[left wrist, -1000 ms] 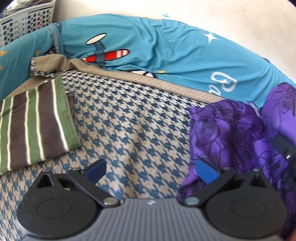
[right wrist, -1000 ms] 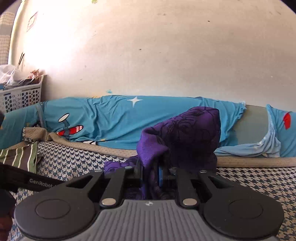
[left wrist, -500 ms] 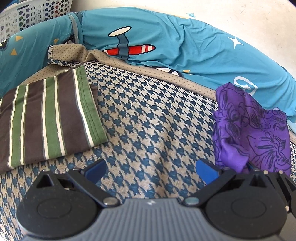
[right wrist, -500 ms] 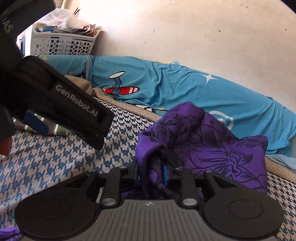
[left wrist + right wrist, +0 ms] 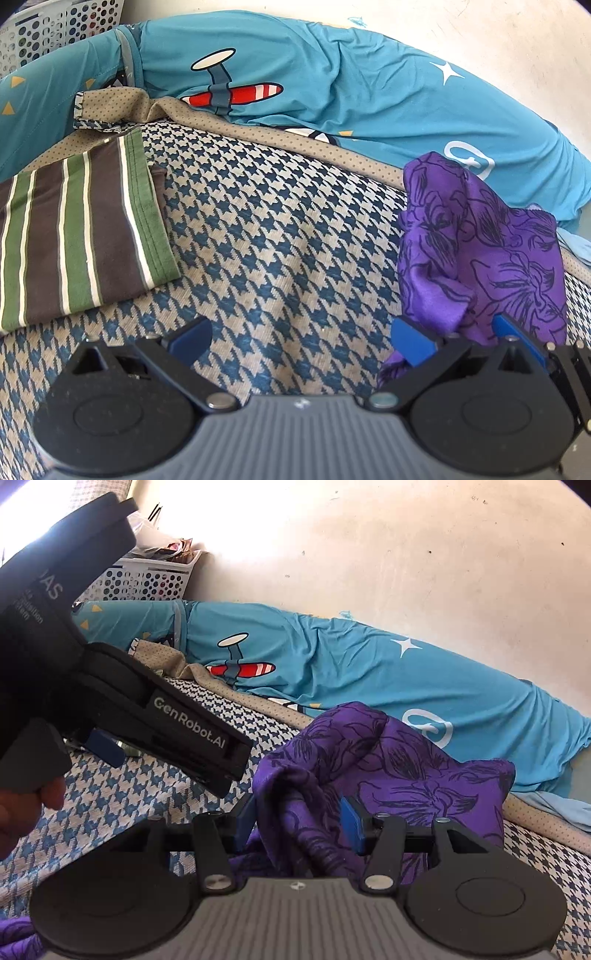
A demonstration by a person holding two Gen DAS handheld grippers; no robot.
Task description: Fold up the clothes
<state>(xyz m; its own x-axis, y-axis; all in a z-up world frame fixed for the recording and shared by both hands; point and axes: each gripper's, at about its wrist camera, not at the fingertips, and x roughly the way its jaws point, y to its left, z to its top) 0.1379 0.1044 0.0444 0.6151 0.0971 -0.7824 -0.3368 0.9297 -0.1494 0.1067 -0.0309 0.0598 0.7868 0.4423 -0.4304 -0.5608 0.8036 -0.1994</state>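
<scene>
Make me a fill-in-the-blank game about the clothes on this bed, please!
1. The crumpled cloth between the right gripper's jaws is ____ with dark flowers.
2. The folded shirt on the left has green, brown and ____ stripes.
3. The blue sheet by the wall shows a red and white ____.
4. The left gripper is open and holds ____.

Missing words: purple; white; airplane; nothing

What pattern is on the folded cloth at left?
Folded cloth: brown and green stripes with thin white lines; clearest in the left wrist view.
</scene>
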